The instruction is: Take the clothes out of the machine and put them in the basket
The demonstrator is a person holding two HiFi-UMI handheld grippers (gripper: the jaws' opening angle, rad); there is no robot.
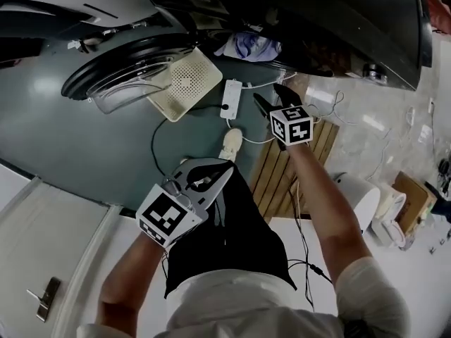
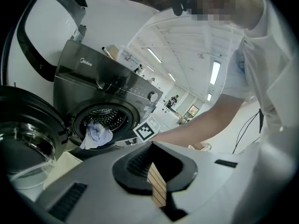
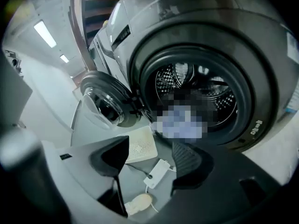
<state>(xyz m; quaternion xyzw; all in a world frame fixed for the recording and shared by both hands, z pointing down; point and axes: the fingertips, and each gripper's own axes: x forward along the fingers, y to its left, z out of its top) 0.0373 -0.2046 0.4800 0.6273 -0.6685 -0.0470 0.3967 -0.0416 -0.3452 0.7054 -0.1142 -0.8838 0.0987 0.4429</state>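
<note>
Head view: washer [image 1: 331,27] door [image 1: 130,76] stands open, clothes [image 1: 248,46] bunched in washer's mouth. My right gripper [image 1: 273,97] is near that mouth, just short of the clothes. My left gripper [image 1: 218,174] is farther back from washer. White perforated piece [image 1: 184,83] lies on floor [image 1: 84,139] under the door, w/ power strip [image 1: 231,97] beside it.

Left gripper view: jaws close together, tips seem to meet, nothing btwn them. Clothes sit in washer's mouth.

Right gripper view: jaws apart, empty, not touching clothes. Floor shows thru gap.
</note>
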